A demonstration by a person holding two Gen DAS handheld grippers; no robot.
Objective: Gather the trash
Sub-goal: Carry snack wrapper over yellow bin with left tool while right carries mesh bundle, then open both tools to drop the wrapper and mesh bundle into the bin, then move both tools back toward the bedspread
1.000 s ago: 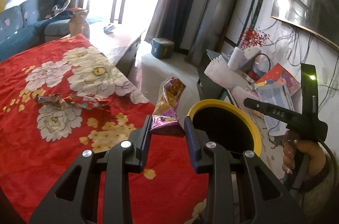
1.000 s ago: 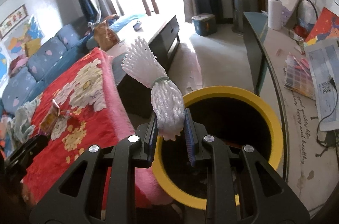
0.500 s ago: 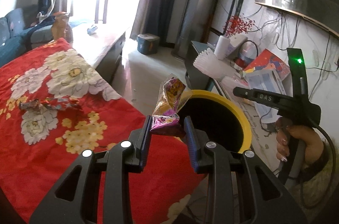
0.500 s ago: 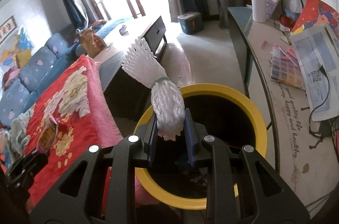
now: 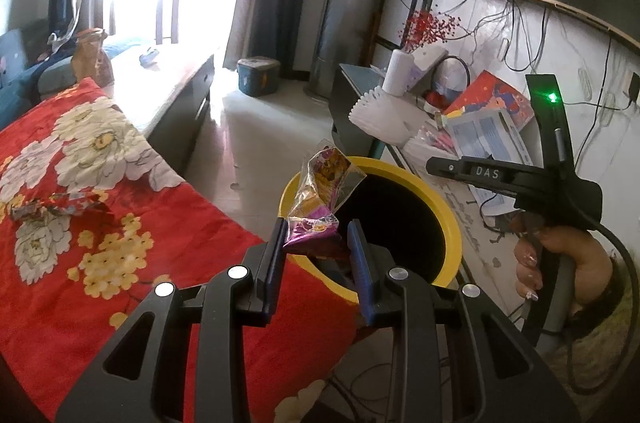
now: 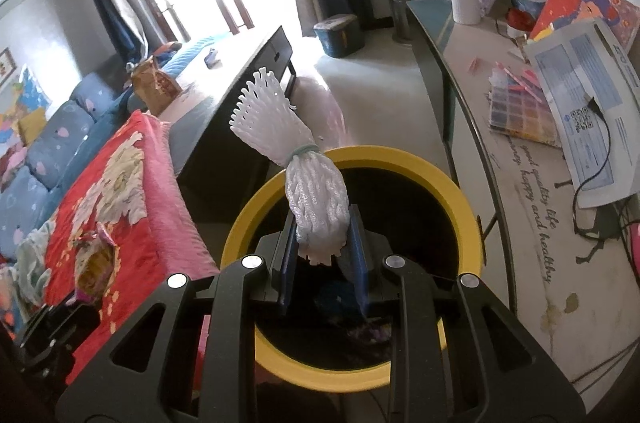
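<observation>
My left gripper (image 5: 316,247) is shut on a purple and yellow snack wrapper (image 5: 320,199) and holds it over the near rim of the yellow-rimmed trash bin (image 5: 448,219). My right gripper (image 6: 322,247) is shut on a white foam fruit net (image 6: 304,179) tied with a band, right above the bin's opening (image 6: 464,207). The net also shows in the left wrist view (image 5: 378,113), as does the right gripper's body. A crumpled wrapper (image 5: 60,203) lies on the red floral blanket (image 5: 120,263).
The bin stands between the blanket-covered surface and a long side table (image 6: 520,151) with papers, a paint set and cables. A dark low table (image 6: 240,79), a blue sofa (image 6: 48,143) and a small bin (image 5: 258,75) on the floor lie beyond.
The left gripper has carried the snack wrapper to the right, from above the blanket to the bin's rim. The right gripper has stayed over the bin with the foam net.
</observation>
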